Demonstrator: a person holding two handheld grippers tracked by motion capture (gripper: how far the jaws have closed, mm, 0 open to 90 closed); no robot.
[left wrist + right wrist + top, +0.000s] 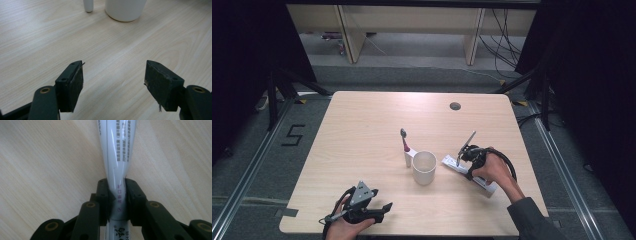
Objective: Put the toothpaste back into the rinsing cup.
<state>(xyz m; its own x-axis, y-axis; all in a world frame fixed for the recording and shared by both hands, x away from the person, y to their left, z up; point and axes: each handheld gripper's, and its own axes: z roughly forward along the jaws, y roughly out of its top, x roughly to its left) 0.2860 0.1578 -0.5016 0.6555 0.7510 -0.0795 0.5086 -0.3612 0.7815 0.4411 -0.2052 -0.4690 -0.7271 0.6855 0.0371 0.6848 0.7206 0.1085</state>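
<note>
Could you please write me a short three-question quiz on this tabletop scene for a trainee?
1. True or false: the left gripper is open with nothing between its jaws.
2. What is the right gripper clamped on? A) the white cup B) the toothpaste tube C) the toothbrush
3. In the high view, which object lies on the table just left of the white cup?

Key
1. True; its jaws stand wide apart over bare table.
2. B; the toothpaste tube is pinched between its jaws.
3. The toothbrush, with its white handle end beside the cup.
</note>
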